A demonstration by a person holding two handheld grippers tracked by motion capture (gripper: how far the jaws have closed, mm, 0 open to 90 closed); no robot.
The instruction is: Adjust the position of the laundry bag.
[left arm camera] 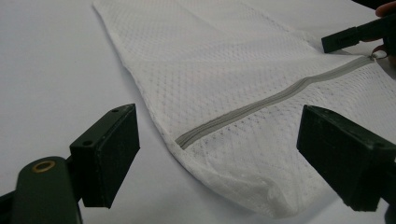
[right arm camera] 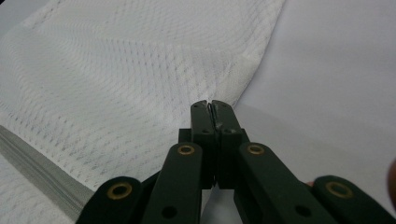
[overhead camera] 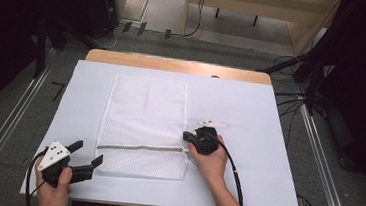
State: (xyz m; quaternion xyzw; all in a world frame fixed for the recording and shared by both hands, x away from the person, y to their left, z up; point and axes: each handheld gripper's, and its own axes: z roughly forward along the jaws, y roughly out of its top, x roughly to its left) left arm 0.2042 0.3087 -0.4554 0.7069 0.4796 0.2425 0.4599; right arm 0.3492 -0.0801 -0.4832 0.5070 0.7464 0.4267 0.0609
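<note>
While your left gripper (overhead camera: 87,159) rests at the near left corner of the white table cover (overhead camera: 250,114), its jaws stand spread wide, just beside the mesh bag's (overhead camera: 145,110) near left corner without touching it. Your right gripper (overhead camera: 186,135) sits at the right end of the grey zipper (overhead camera: 139,148), jaws pressed together there; whether they pinch the pull, you cannot tell. Beyond your right hand (overhead camera: 211,158) lies a small white strip (overhead camera: 213,123).

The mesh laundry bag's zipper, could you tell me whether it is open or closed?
Closed: the grey zipper runs as one unbroken line across the mesh laundry bag, with no gap showing.
</note>
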